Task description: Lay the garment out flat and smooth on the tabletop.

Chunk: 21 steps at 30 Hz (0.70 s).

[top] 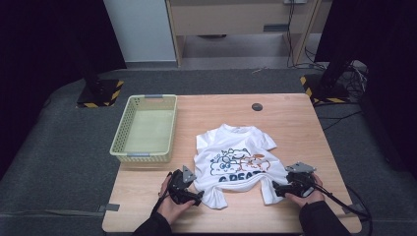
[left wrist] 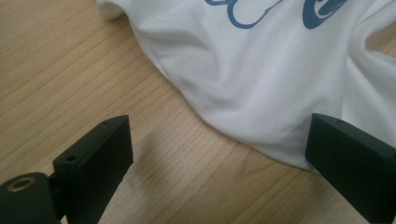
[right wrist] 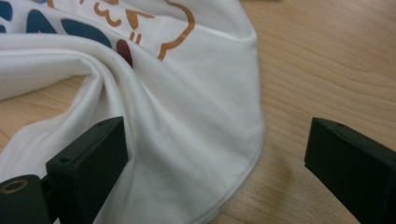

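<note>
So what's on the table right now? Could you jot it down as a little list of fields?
Garment: white T-shirt with cartoon print, lying rumpled, front up
Surface: wooden table
Container: pale green basket, left of the shirt
Left hand-held gripper: open, at the shirt's lower left edge
Right hand-held gripper: open, at the shirt's lower right edge
Held: nothing gripped yet
</note>
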Each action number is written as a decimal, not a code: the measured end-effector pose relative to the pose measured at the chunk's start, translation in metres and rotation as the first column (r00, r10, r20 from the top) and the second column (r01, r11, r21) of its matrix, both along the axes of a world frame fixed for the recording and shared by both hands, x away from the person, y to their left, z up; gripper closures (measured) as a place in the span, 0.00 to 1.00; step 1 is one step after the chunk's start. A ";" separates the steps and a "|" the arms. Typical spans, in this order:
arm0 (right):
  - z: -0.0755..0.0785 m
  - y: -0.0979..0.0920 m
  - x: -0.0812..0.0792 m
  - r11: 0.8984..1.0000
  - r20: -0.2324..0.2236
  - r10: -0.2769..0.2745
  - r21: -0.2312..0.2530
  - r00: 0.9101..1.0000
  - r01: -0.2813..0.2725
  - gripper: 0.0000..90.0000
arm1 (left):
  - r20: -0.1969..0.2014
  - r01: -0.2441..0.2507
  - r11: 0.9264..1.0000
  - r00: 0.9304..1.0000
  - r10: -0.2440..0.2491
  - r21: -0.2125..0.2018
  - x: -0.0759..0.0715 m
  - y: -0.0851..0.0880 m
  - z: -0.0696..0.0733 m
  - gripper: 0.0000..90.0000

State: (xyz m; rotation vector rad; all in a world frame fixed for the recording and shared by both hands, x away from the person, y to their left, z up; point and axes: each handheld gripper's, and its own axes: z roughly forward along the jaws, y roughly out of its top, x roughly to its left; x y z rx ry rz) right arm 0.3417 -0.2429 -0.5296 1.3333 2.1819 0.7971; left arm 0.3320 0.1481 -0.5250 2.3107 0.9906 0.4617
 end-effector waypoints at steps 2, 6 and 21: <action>-0.001 -0.001 0.001 1.000 -0.012 -0.007 0.002 1.000 0.007 0.06 | 0.001 -0.003 1.000 1.000 0.003 0.002 0.001 0.001 0.000 0.07; -0.001 -0.002 0.002 1.000 -0.008 -0.010 -0.009 1.000 0.010 0.05 | 0.011 -0.016 1.000 1.000 0.016 0.005 0.003 0.003 0.000 0.07; -0.004 -0.006 0.019 0.999 0.034 -0.032 -0.023 0.999 0.032 0.03 | 0.083 -0.069 0.998 0.994 0.068 0.008 0.020 0.010 -0.003 0.07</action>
